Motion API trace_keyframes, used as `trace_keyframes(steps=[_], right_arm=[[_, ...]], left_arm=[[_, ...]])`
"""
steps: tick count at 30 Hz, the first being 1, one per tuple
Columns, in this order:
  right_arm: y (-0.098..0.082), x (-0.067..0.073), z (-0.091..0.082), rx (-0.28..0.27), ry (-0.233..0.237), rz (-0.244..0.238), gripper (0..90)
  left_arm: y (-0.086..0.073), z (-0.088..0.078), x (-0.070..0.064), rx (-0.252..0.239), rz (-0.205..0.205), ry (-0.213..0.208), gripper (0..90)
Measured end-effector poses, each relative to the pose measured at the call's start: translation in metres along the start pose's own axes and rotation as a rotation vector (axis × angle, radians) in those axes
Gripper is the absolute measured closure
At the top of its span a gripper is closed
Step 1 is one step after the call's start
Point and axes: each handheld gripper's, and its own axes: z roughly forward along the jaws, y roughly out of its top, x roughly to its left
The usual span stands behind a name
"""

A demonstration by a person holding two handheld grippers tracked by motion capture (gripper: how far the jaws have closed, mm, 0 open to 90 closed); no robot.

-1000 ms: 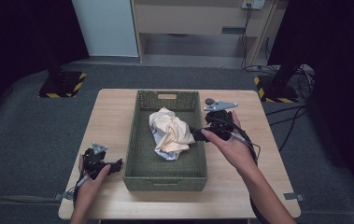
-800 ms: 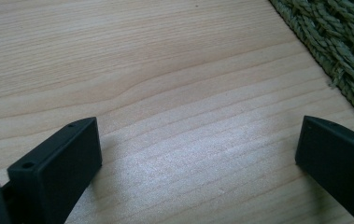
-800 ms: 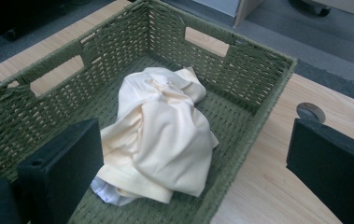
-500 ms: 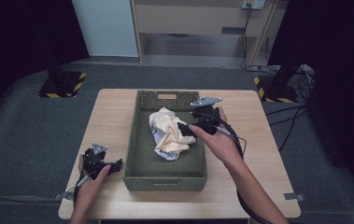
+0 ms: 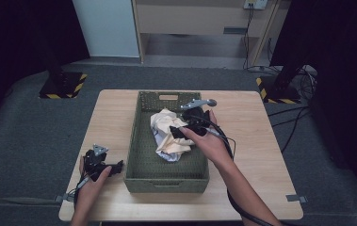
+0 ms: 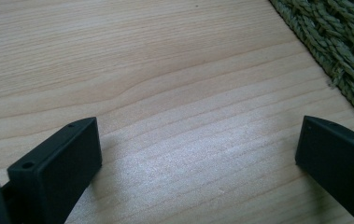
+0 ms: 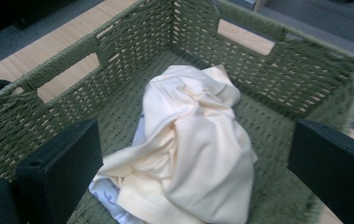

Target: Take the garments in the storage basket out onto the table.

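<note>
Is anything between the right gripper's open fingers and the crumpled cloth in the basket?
Nothing visible. The right gripper is open inside the green basket, past its wall, with the cream cloth directly ahead.

- No text, label, brand, number or readable sign can be made out in any of the three views.
- Yellow and black warning stripes are seen on the stand base [image 5: 61, 86] on the floor at the left and on the stand base [image 5: 279, 90] at the right in the high view; no words are carried by them.
- A faint bluish print is seen on the white cloth [image 7: 107, 193] under the cream cloth [image 7: 198, 154] in the right gripper view; it cannot be read.
</note>
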Motion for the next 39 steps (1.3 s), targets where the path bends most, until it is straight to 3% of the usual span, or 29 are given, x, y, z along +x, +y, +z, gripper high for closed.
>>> trace_keyframes(steps=[24,39], right_arm=[[-0.007,0.007,0.068,0.088,0.013,0.028,3.0],[-0.008,-0.001,0.093,0.122,-0.010,0.053,3.1]], left_arm=[[0.000,0.000,0.000,0.000,0.000,0.000,0.0],[0.000,0.000,0.000,0.000,0.000,0.000,0.0]])
